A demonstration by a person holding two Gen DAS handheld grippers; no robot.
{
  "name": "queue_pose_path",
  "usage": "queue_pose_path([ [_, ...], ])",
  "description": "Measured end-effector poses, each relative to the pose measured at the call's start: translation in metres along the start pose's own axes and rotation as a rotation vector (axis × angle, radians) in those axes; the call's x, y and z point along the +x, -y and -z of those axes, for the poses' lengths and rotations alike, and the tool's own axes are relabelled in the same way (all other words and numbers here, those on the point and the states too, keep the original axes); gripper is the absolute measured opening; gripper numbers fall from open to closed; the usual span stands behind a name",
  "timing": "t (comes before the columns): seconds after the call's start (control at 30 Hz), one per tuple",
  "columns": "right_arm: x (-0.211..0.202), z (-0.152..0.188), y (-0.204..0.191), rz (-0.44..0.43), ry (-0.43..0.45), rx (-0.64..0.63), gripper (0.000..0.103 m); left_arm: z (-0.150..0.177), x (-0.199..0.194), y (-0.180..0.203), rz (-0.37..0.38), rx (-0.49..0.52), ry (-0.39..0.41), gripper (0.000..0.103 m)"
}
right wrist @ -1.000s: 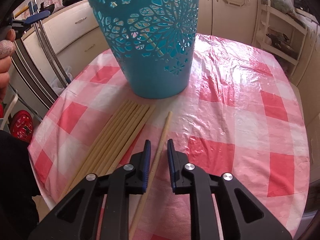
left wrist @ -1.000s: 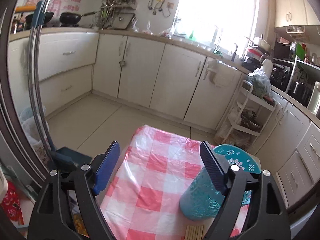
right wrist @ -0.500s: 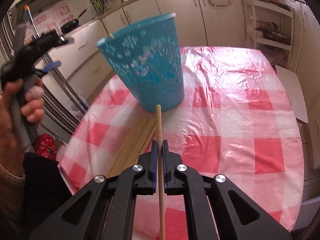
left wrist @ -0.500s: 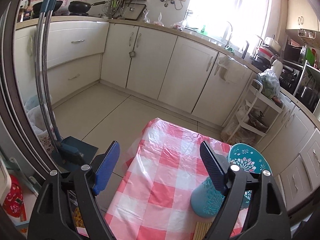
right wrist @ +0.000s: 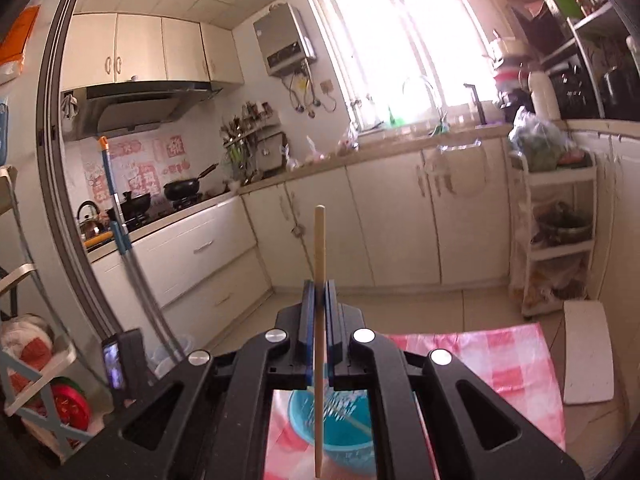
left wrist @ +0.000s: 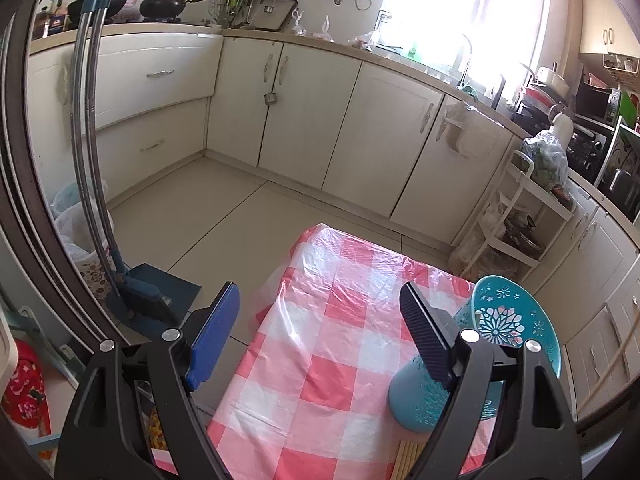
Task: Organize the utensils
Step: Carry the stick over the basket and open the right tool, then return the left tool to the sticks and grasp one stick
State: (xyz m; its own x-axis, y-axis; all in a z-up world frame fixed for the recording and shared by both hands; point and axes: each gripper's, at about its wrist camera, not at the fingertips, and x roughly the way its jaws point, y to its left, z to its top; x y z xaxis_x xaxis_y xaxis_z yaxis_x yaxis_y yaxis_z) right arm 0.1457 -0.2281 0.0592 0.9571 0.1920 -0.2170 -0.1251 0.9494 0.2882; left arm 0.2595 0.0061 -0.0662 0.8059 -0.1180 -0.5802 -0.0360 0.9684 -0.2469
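One checked tablecloth (left wrist: 340, 364), kitchen cabinets (left wrist: 316, 112) behind | right gripper (right wrist: 319, 300) clamps chopstick (right wrist: 319, 248) upright above teal holder (right wrist: 340, 440) | left gripper (left wrist: 320, 316) gapes, empty

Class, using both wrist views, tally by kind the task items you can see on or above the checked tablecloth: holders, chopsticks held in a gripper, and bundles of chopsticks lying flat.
Teal perforated holder: 1
Chopstick held in the right gripper, the chopstick clamped upright: 1
Bundle of chopsticks lying flat, mostly cut off by the frame edge, sticks uncountable: 1
Total: 3
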Motion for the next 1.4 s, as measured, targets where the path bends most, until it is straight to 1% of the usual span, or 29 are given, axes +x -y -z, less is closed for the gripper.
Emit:
queue_pose_path([
  [0.1,0.028,0.008,0.004,0.092,0.038,-0.025,0.006,-0.001,0.002,-0.002,-0.007,-0.008,0.001,0.078],
  [0.2,0.051,0.028,0.010,0.158,0.019,-0.044,0.006,-0.002,-0.001,0.001,-0.017,0.008,0.025,0.078],
  [0.37,0.070,0.059,0.024,0.182,-0.066,-0.027,0.006,-0.001,-0.007,0.009,-0.032,0.054,0.059,0.079],
  [0.5,0.073,0.070,0.026,0.187,-0.117,-0.029,0.006,0.000,-0.009,0.015,-0.041,0.083,0.073,0.080],
  [0.6,0.074,0.073,0.026,0.187,-0.132,-0.033,0.006,0.002,-0.009,0.017,-0.046,0.093,0.073,0.080],
  [0.7,0.068,0.070,0.023,0.181,-0.132,-0.038,0.006,0.003,-0.008,0.016,-0.051,0.096,0.071,0.081],
  [0.83,0.045,0.061,0.013,0.164,-0.087,-0.052,0.007,0.003,-0.008,0.014,-0.057,0.096,0.070,0.081],
  [0.93,0.015,0.055,0.006,0.154,-0.038,-0.059,0.016,0.003,-0.007,0.012,-0.061,0.093,0.066,0.082],
  [0.97,0.004,0.057,0.003,0.153,-0.027,-0.058,0.020,0.002,-0.007,0.011,-0.062,0.091,0.065,0.082],
  [1.03,-0.016,0.070,0.000,0.152,-0.035,-0.049,0.023,0.002,-0.006,0.008,-0.065,0.085,0.060,0.083],
  [1.07,-0.021,0.078,0.000,0.152,-0.058,-0.041,0.023,0.002,-0.006,0.007,-0.066,0.082,0.057,0.083],
  [1.13,-0.023,0.105,0.000,0.147,-0.152,-0.027,0.023,0.002,-0.006,0.005,-0.066,0.075,0.054,0.083],
  [1.23,-0.011,0.158,0.004,0.149,-0.354,-0.013,0.023,0.003,-0.008,0.004,-0.068,0.077,0.057,0.084],
  [1.3,0.002,0.184,0.008,0.146,-0.465,0.016,0.023,0.004,-0.008,0.005,-0.070,0.082,0.057,0.085],
  [1.4,0.020,0.207,0.013,0.168,-0.552,0.038,0.023,0.005,-0.007,0.003,-0.077,0.087,0.053,0.086],
])
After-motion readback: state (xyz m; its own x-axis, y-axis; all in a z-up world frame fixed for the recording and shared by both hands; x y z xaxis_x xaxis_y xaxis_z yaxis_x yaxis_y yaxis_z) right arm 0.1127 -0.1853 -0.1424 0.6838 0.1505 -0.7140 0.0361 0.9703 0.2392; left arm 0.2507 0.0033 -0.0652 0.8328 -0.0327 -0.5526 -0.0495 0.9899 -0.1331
